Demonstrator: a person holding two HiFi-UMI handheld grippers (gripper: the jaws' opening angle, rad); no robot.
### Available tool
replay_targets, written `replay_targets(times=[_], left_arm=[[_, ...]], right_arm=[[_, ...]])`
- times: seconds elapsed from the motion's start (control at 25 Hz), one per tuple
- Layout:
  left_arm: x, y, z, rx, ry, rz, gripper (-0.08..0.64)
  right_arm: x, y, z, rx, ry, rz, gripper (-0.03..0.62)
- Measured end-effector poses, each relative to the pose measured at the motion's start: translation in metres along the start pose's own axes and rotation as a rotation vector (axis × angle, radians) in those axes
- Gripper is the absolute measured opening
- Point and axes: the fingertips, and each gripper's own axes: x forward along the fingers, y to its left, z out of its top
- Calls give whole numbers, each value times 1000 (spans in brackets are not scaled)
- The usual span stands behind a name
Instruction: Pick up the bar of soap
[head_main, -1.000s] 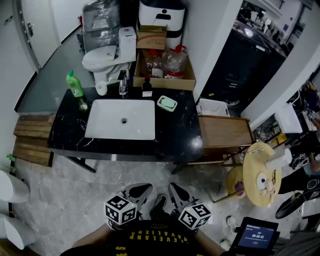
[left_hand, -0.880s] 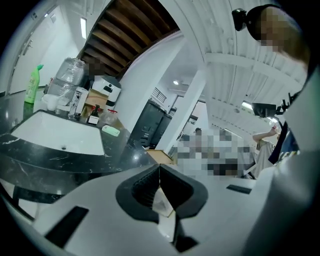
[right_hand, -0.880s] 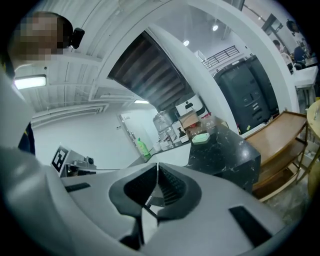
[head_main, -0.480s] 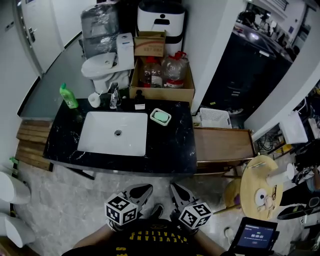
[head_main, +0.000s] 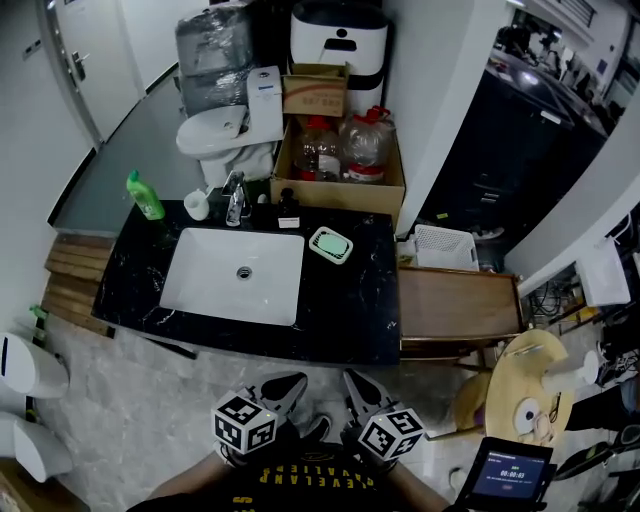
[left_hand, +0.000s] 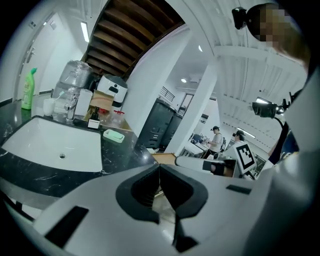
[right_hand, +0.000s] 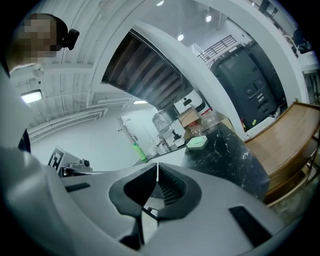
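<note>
The pale green bar of soap (head_main: 331, 244) lies in its dish on the black counter (head_main: 350, 310), just right of the white sink (head_main: 235, 275). It also shows small and distant in the left gripper view as the soap (left_hand: 114, 135), and in the right gripper view as the soap (right_hand: 197, 142). My left gripper (head_main: 283, 386) and right gripper (head_main: 357, 384) are held side by side close to my body, well short of the counter's front edge. Both are shut with nothing between the jaws, as seen at the left gripper (left_hand: 160, 167) and the right gripper (right_hand: 157, 167).
A green bottle (head_main: 146, 195), a cup and a faucet (head_main: 236, 198) stand along the counter's back. Behind are a toilet (head_main: 222, 130) and a cardboard box of bottles (head_main: 340, 155). Right of the counter sit a wooden side table (head_main: 455, 305), a white basket (head_main: 443, 247) and a round stool (head_main: 528, 385).
The counter and sink have shifted lower and closer in the head view as I moved toward them. Both grippers stay shut and empty in front of my body.
</note>
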Motion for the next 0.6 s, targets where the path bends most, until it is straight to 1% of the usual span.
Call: replay_targets(times=[0.12, 0.24, 0.4, 0.6], left_arm=[[3, 15, 5, -15, 5, 8, 12], [11, 34, 19, -27, -3, 7, 12], [24, 52, 49, 9, -25, -32, 12], [34, 83, 73, 20, -35, -56, 12]], right_arm=[[17, -4, 3, 7, 10, 1, 20], [33, -10, 16, 1, 2, -18, 20], [59, -16, 35, -13, -15, -48, 20], [92, -28, 59, -27, -41, -91, 20]])
